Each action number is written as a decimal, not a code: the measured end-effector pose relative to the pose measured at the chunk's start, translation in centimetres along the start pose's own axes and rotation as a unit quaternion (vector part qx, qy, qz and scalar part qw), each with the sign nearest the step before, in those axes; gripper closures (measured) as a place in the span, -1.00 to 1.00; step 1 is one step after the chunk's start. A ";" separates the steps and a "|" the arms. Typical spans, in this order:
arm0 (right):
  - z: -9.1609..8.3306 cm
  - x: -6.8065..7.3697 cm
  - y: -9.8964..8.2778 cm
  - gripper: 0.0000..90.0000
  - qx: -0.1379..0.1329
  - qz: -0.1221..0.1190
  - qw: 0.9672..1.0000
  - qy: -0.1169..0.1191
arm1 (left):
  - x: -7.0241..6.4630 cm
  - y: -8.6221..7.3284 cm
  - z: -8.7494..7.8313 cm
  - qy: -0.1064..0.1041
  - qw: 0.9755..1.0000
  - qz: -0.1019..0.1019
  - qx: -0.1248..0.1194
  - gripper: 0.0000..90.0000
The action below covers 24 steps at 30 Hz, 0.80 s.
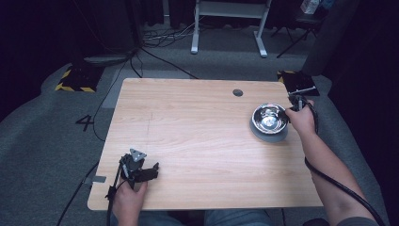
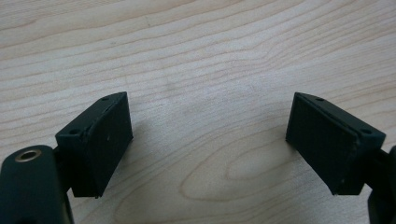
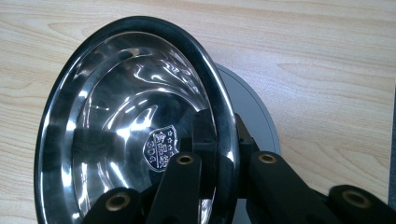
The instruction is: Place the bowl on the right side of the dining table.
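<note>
A shiny steel bowl (image 1: 269,117) sits at the right side of the wooden table, over a round grey pad (image 1: 268,135). My right gripper (image 1: 292,107) is shut on the bowl's right rim. In the right gripper view one jaw is inside the steel bowl (image 3: 126,121) and the other outside, pinching the rim, with the grey pad (image 3: 254,114) behind it. My left gripper (image 1: 141,173) rests near the table's front left edge, held by a hand. Its jaws stand wide apart over bare wood, and the left gripper (image 2: 208,144) has nothing between them.
The table (image 1: 197,141) has a small round hole (image 1: 237,92) near its far edge. Beyond it are a grey carpet with cables, a white desk frame (image 1: 228,28) and a yellow-black marked base (image 1: 75,79) at the left.
</note>
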State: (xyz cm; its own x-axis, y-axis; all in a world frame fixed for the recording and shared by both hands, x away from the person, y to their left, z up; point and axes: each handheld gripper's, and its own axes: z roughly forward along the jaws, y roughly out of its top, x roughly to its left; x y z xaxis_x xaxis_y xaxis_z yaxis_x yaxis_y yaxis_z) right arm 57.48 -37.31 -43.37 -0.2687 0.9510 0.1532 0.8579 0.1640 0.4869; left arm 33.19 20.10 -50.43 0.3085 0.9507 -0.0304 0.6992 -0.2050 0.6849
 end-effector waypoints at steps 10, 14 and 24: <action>0.1 -0.3 -0.1 0.89 0.002 0.008 1.000 0.002 | 0.0 0.0 0.0 0.000 1.000 0.000 0.000 -0.67; 0.3 -0.5 -0.3 0.87 0.005 0.015 1.000 0.001 | 0.0 0.0 0.0 0.000 1.000 0.000 0.000 -0.67; 0.3 -1.6 -0.5 0.28 -0.008 0.012 0.999 -0.031 | 0.0 0.0 0.0 0.000 1.000 0.000 0.000 -0.67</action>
State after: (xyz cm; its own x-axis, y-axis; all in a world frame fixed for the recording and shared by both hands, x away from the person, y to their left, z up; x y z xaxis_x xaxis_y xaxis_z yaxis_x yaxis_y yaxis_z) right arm 57.58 -38.86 -44.09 -0.2200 0.9691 0.1120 0.8562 0.1368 0.4982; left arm 33.18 20.09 -50.43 0.3082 0.9508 -0.0304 0.6991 -0.2047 0.6851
